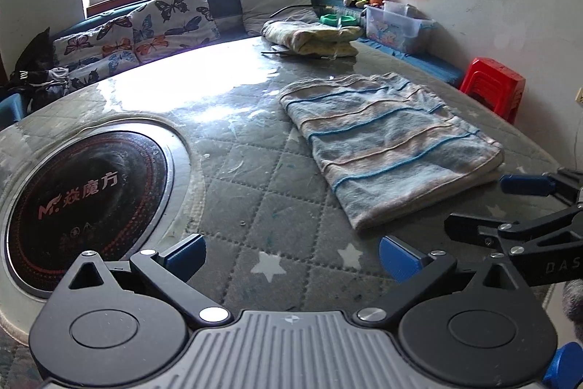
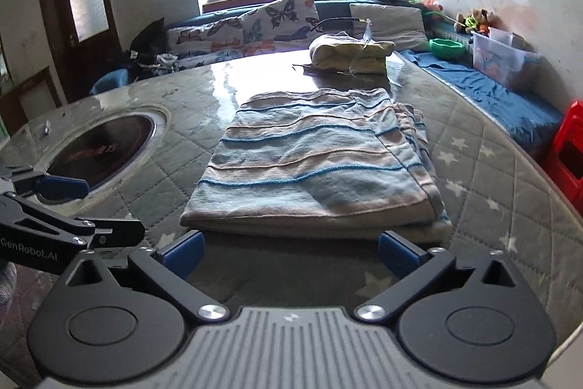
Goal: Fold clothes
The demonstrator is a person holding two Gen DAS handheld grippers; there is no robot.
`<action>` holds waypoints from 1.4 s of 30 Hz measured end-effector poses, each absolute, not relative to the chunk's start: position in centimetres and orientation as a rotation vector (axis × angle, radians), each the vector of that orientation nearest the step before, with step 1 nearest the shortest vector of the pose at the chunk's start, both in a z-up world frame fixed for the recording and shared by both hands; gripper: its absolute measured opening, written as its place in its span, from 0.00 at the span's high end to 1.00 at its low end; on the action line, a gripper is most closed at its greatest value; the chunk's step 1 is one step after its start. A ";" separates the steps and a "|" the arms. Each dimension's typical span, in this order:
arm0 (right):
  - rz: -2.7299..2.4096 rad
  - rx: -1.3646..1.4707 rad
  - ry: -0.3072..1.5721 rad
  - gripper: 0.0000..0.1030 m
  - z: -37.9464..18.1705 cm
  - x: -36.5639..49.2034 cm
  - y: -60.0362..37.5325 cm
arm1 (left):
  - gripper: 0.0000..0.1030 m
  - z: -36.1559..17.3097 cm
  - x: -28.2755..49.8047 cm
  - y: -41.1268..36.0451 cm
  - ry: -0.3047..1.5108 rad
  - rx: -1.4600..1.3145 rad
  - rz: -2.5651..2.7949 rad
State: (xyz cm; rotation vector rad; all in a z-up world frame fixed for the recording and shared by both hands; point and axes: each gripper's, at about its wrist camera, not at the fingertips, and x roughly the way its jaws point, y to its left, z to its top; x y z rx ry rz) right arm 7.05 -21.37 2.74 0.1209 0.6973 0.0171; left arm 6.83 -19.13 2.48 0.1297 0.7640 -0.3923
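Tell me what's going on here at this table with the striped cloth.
A person holding tongs in each hand is folding clothes on the quilted table. The striped garment lies folded flat on it. The right tongs sit open just short of its near edge, touching nothing. The left tongs are open too, off to the side over bare table. A second folded piece rests at the far side.

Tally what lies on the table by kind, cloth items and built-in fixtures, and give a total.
Folded cloth items: 2, the striped towel and the yellow bundle beyond it.
Built-in cooktops: 1, the black hob.
Total: 3.
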 end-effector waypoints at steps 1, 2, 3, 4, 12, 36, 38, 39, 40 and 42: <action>0.019 0.130 0.696 0.00 2.7 6.9 -21.4 | 0.00 2.6 6.7 -19.1 0.763 0.127 -0.397; 0.020 0.141 0.695 0.00 2.7 6.7 -21.4 | 0.00 2.7 6.5 -19.1 0.763 0.125 -0.402; 0.021 0.154 0.694 0.00 2.7 6.5 -21.5 | 0.00 2.7 6.3 -19.2 0.761 0.125 -0.405; 0.021 0.167 0.693 0.00 2.6 6.3 -21.5 | 0.00 2.8 6.1 -19.2 0.758 0.128 -0.404; -0.028 0.198 0.648 0.00 2.8 4.8 -21.4 | 0.00 3.6 4.9 -19.4 0.739 0.136 -0.397; -0.081 0.188 0.618 0.00 3.1 4.0 -20.6 | 0.00 4.7 3.6 -19.4 0.721 0.161 -0.352; -0.084 0.188 0.622 0.00 2.9 4.2 -20.7 | 0.00 4.6 3.8 -19.5 0.724 0.162 -0.353; -0.085 0.188 0.625 0.00 2.8 4.3 -20.7 | 0.00 4.6 3.8 -19.5 0.726 0.162 -0.353; -0.085 0.187 0.627 0.00 2.8 4.4 -20.7 | 0.00 4.6 3.9 -19.6 0.727 0.163 -0.353; -0.085 0.188 0.630 0.00 2.6 4.5 -20.7 | 0.00 4.5 4.0 -19.7 0.727 0.165 -0.355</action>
